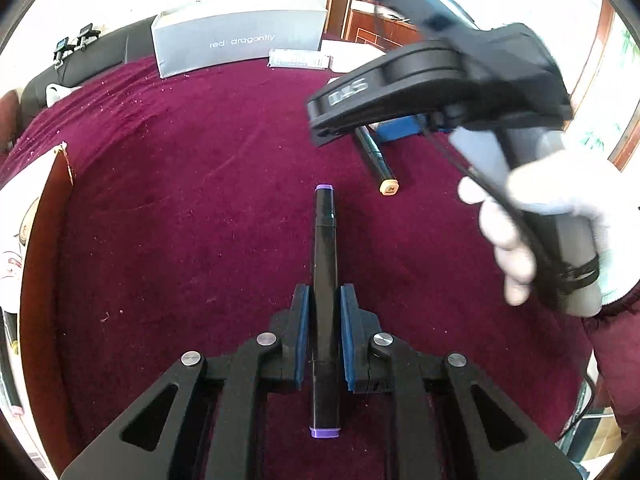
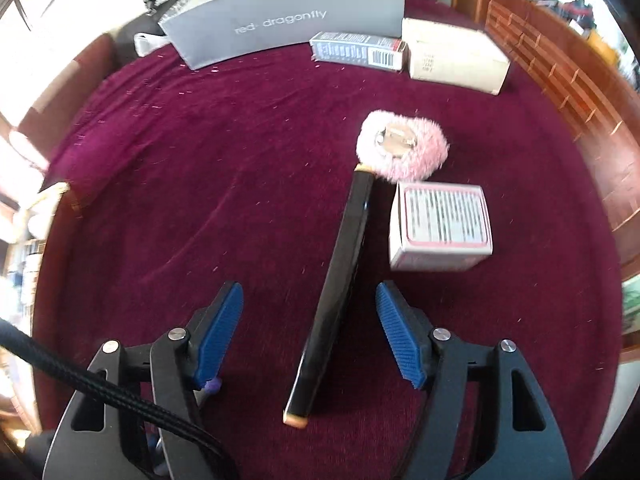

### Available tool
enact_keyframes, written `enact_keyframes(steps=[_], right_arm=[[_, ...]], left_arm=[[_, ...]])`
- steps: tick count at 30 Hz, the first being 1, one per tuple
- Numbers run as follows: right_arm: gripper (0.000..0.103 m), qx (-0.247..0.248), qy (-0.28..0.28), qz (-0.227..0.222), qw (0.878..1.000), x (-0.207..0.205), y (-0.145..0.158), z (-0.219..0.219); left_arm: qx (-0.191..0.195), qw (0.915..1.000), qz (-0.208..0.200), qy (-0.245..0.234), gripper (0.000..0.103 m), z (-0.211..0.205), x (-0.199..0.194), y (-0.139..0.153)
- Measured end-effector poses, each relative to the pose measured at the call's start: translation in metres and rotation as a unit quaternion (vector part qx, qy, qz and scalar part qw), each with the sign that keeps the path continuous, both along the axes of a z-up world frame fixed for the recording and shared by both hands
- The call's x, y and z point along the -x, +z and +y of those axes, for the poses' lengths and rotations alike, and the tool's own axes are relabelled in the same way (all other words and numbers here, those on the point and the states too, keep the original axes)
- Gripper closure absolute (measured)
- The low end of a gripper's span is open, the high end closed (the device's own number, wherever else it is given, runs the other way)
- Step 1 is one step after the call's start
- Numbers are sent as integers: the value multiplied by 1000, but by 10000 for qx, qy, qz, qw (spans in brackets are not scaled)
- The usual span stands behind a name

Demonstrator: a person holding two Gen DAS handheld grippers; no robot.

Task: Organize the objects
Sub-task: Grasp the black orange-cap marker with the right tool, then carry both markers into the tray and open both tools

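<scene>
My left gripper is shut on a black marker with purple caps, which points forward along the fingers above the maroon cloth. A second black marker with tan caps lies on the cloth between the blue pads of my right gripper. Those jaws stand apart and neither pad touches it. In the left wrist view the same tan-capped marker shows under the right gripper's black body, which a white-gloved hand holds.
A pink fluffy item and a small white-and-pink box sit just beyond the tan-capped marker. At the back stand a grey "red dragonfly" box, a barcoded carton and a cardboard box. Wooden shelving runs along the right.
</scene>
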State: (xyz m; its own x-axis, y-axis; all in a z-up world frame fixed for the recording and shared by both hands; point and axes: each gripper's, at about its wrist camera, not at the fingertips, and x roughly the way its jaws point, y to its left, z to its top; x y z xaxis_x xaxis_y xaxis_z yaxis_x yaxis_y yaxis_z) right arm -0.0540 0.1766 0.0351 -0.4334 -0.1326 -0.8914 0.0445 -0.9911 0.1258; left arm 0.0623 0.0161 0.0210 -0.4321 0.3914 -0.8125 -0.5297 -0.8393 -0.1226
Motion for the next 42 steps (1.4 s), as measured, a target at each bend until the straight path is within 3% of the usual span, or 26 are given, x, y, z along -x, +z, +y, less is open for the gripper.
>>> enact_keyframes(steps=[3, 5, 8, 12, 16, 22, 27, 35, 42], right_arm=[[58, -635, -111, 142, 9978, 7, 2, -12], [67, -666, -148, 188, 9975, 5, 3, -14], [91, -686, -194, 141, 9974, -1, 6, -14], [91, -372, -186, 84, 9991, -12, 8, -10], [91, 1, -222, 151, 9996, -27, 13, -8], [91, 275, -387, 403, 9981, -54, 34, -13], [91, 508, -214, 547, 9970, -68, 51, -28], [91, 930, 319, 657, 9930, -84, 72, -81], [90, 1282, 862, 587, 9862, -92, 70, -147]], left_arm=[[70, 9999, 116, 72, 91, 3, 1, -1], [98, 9998, 135, 126, 91, 5, 2, -1], [95, 9998, 138, 127, 90, 5, 0, 0], [-321, 9994, -133, 31, 91, -9, -5, 2], [-537, 9983, -146, 183, 91, -23, -12, 10], [-844, 9959, 109, 309, 91, -43, -33, 36], [-1075, 9923, 343, 516, 91, -73, -45, 60], [-1245, 9811, 630, 1338, 91, -148, -53, 82], [-1095, 9700, 633, 2076, 91, -208, -47, 71]])
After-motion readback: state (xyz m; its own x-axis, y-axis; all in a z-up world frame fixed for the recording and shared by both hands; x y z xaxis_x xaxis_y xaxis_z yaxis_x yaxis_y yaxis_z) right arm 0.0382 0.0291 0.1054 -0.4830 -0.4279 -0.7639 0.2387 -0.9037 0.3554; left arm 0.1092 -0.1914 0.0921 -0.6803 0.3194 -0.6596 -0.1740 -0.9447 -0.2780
